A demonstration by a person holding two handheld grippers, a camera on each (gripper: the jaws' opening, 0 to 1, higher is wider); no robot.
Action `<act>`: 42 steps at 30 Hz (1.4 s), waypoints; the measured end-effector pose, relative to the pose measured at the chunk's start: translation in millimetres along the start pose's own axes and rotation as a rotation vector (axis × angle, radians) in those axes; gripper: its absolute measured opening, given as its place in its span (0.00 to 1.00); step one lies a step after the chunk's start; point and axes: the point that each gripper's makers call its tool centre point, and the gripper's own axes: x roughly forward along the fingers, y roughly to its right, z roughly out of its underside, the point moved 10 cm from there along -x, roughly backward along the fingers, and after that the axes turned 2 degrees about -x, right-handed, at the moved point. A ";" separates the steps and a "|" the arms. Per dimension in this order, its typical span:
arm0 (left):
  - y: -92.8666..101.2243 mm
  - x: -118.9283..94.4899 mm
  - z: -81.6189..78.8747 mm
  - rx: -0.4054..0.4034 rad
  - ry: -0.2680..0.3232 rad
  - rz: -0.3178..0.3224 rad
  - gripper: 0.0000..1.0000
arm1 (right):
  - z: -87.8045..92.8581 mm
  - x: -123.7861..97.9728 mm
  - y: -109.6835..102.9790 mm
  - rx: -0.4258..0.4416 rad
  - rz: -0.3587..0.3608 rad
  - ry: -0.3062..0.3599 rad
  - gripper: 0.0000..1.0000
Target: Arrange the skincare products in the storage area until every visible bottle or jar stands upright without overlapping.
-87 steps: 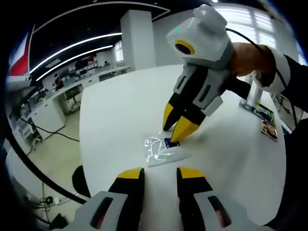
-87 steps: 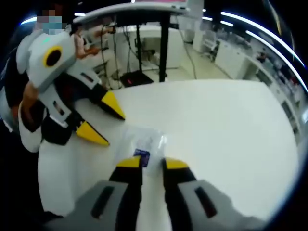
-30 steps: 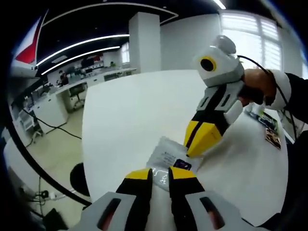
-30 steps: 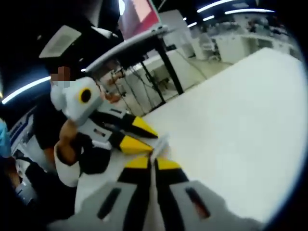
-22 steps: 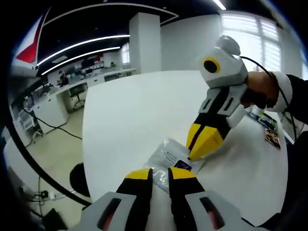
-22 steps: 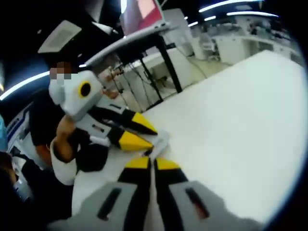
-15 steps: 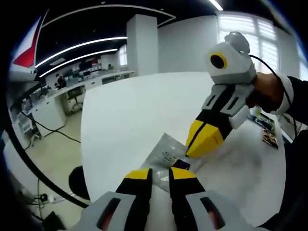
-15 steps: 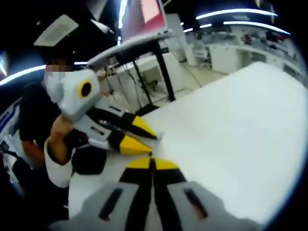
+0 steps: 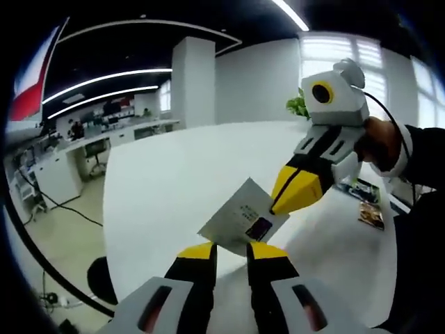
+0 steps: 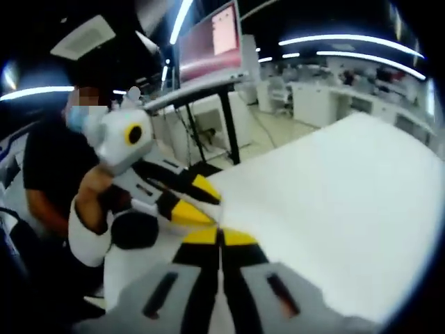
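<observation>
A thin clear sachet [image 9: 236,219] with a dark blue label hangs tilted above the white table [image 9: 167,174]. In the left gripper view my right gripper [image 9: 277,206] comes in from the right, shut on the sachet's right edge. My left gripper [image 9: 231,252] sits just under the sachet's lower corner, its jaws a narrow gap apart and not pressing it. In the right gripper view my right gripper [image 10: 220,238] shows shut tips, and the left gripper [image 10: 205,205] points in from the left with its tips slightly apart.
Flat printed packets [image 9: 370,212] lie on the table at the right, near a sleeve. A person [image 10: 49,167] holds the left gripper, with a monitor on a black stand [image 10: 208,42] behind. The table's edge [image 9: 104,229] drops to the floor at left.
The sachet lay flat on the table at first. The right gripper has shut on it and raised it tilted off the surface. The left jaws have narrowed and moved under it.
</observation>
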 end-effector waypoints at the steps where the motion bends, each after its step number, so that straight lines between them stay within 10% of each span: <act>1: 0.1 0.1 0.3 0.000 -0.003 0.002 0.18 | 1.0 -3.8 -1.6 0.005 0.008 0.014 0.00; 27: 51.2 2.6 -37.5 0.085 0.173 0.282 0.23 | -5.3 -99.6 -33.5 0.098 0.009 0.299 0.00; 42: 90.3 -18.5 -70.1 0.022 0.437 0.489 0.23 | -2.0 -146.0 -47.1 0.176 0.011 0.545 0.00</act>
